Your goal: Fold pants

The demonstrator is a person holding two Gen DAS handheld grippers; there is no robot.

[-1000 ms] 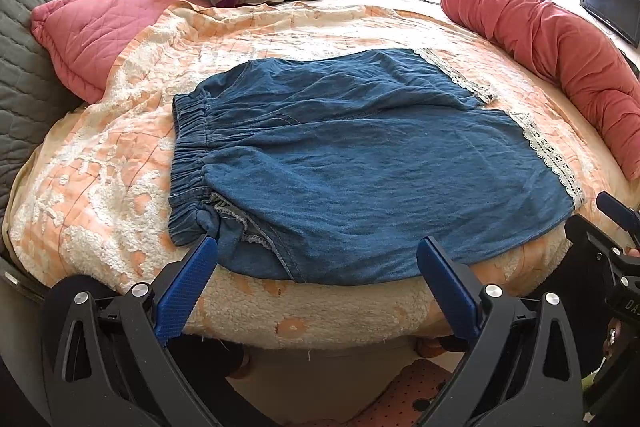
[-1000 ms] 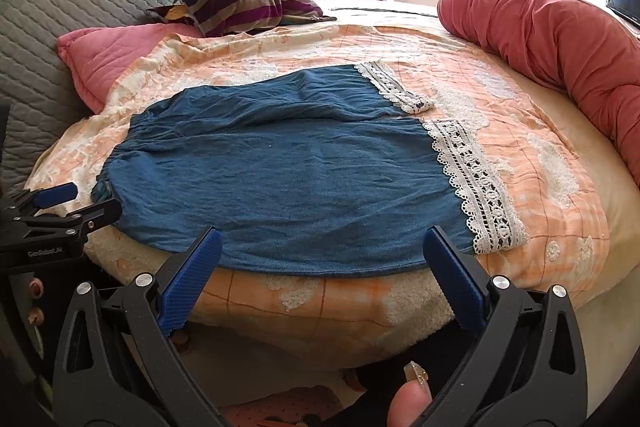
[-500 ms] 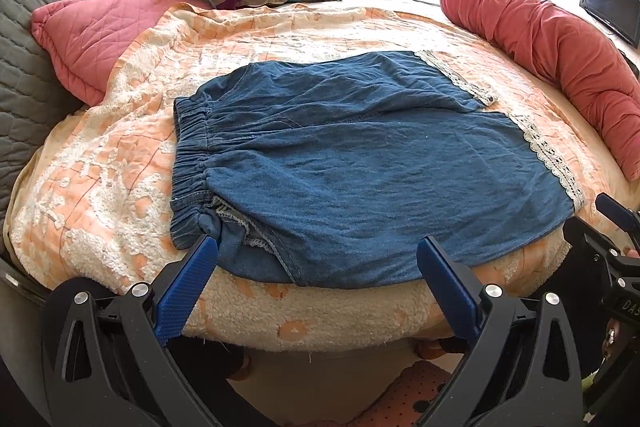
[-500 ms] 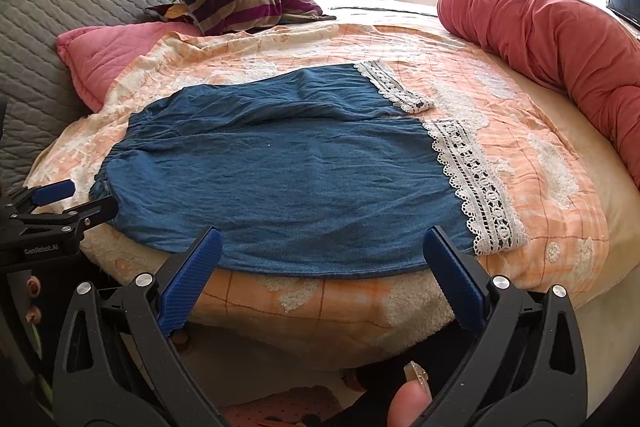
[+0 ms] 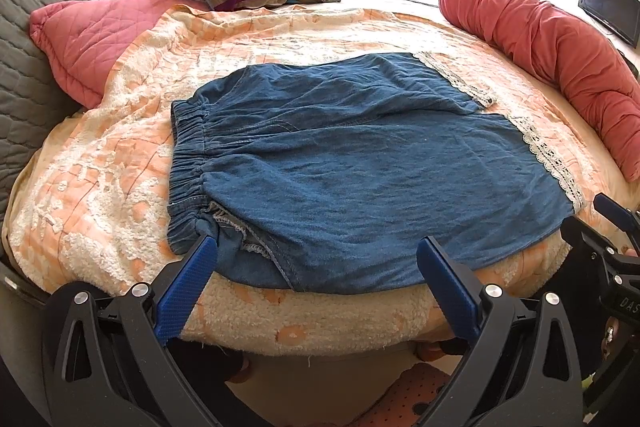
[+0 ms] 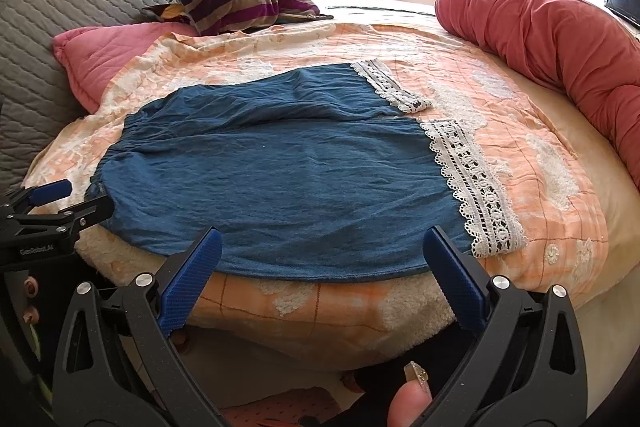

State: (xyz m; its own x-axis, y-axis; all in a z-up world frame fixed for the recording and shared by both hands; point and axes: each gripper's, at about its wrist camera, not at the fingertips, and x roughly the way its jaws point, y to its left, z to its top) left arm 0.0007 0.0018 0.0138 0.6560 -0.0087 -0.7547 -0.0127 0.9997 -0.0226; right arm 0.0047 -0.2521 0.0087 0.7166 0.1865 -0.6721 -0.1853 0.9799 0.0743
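Centrally: blue denim pants (image 5: 360, 167), lace-trimmed hems (image 6: 476, 187), spread flat on peach bedspread (image 5: 100, 187), near the bed's front edge. Left claw (image 5: 316, 267) wide open, empty, by the waistband corner. Right claw (image 6: 320, 259) wide open, empty, at the near leg edge. Red bolster (image 6: 560, 39) beyond.

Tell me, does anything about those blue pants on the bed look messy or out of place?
Mostly no: the pants lie spread flat on the orange blanket. One oddity: near the waistband, by the near edge, a flap is turned over, showing a pale frayed inner seam. Both grippers hang open, holding nothing.
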